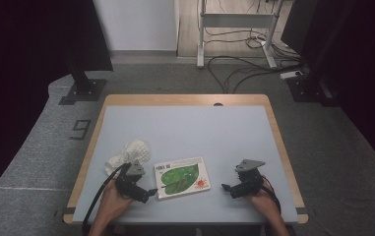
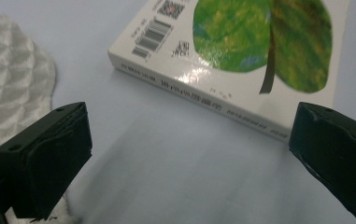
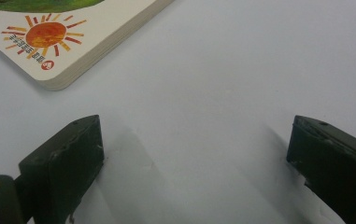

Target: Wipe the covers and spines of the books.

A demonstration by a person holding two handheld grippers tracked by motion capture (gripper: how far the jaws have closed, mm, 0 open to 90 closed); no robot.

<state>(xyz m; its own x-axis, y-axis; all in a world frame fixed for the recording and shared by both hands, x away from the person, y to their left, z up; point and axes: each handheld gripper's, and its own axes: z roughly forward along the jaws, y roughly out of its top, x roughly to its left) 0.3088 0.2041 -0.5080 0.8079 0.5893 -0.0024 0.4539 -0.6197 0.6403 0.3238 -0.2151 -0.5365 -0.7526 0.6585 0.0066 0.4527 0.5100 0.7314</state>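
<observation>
A white board book [image 1: 182,177] with a green leaf and a red sun on its cover lies flat near the table's front middle. My left gripper [image 1: 148,192] stands open just left of the book's spine [image 2: 199,95], its jaws wide apart with nothing between them. My right gripper [image 1: 228,188] stands open a short way right of the book, jaws spread over bare table. The book's sun corner [image 3: 45,42] lies beyond the right gripper's left jaw. A white quilted cloth [image 1: 128,155] lies bunched behind the left gripper and reaches under its left jaw [image 2: 12,93].
The pale blue table [image 1: 185,128] has a wooden rim, and its back half is bare. Black stands [image 1: 84,73] and cables [image 1: 244,69] sit on the grey floor beyond the table. The person's hands come in at the front edge.
</observation>
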